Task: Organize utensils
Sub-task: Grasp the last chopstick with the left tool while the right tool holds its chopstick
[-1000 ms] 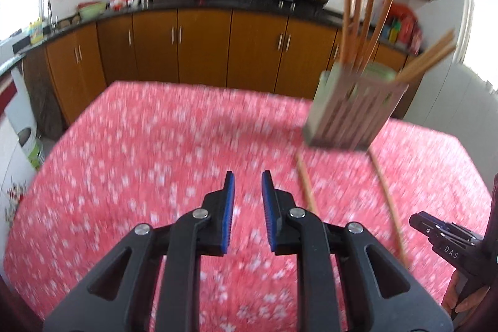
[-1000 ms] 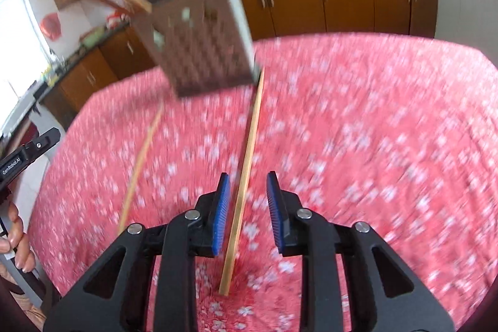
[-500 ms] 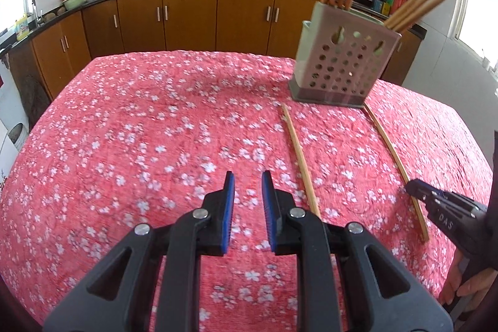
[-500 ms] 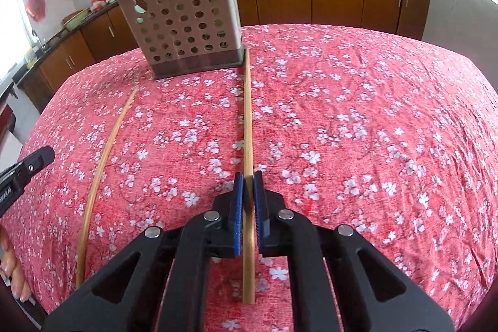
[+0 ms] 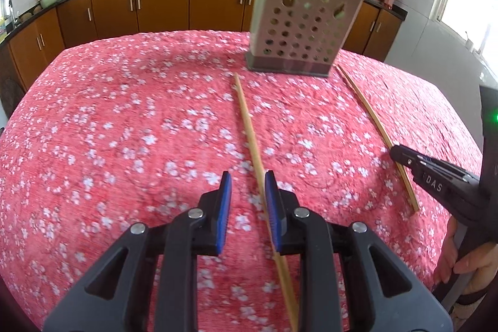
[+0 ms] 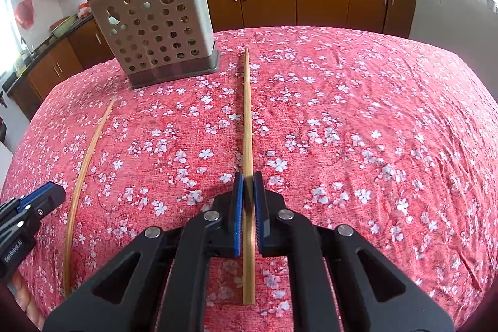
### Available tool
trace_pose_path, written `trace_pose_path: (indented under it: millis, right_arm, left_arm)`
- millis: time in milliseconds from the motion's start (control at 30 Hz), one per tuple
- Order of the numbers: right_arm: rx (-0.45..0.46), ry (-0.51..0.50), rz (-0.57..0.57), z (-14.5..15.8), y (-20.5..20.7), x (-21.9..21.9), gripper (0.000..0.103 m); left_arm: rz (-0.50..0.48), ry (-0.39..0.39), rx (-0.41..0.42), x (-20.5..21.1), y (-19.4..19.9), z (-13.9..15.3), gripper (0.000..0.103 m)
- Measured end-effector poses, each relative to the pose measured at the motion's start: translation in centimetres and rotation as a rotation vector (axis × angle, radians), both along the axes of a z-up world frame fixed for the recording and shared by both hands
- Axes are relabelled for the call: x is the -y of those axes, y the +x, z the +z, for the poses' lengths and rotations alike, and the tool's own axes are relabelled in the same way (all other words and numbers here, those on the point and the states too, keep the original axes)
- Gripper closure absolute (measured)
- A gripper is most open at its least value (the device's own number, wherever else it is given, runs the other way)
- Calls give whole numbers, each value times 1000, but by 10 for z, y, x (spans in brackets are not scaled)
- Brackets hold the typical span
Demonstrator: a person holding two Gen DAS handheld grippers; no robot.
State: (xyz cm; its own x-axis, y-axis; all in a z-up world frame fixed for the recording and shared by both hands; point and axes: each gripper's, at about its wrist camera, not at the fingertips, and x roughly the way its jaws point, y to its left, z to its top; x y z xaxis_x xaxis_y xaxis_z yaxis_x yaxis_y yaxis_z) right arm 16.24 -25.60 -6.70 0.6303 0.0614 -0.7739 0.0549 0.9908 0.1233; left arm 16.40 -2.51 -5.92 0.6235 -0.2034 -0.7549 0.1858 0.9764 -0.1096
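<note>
Right tool (image 6: 248, 192) is clamped on a chopstick (image 6: 247, 114) lying on the bench (image 6: 373, 129) beside the holder (image 6: 155, 33). Left tool (image 5: 248, 198) jaws have just been opening, straddling a second chopstick (image 5: 249, 126), which lies against its right pad.

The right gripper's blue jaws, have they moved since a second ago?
Yes. The right gripper has just closed on the chopstick lying beside the perforated utensil holder; earlier its jaws stood apart around it.
</note>
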Motion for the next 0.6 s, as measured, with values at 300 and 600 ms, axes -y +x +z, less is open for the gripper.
trace_pose_path:
  millis: [300, 600]
  right_arm:
    - [0, -2, 1, 0, 1, -1, 95]
    - [1, -34, -37, 1, 7, 15, 95]
  left_arm:
    - [3, 69, -10, 11, 2, -11, 94]
    - [124, 126, -14, -39, 37, -11, 95]
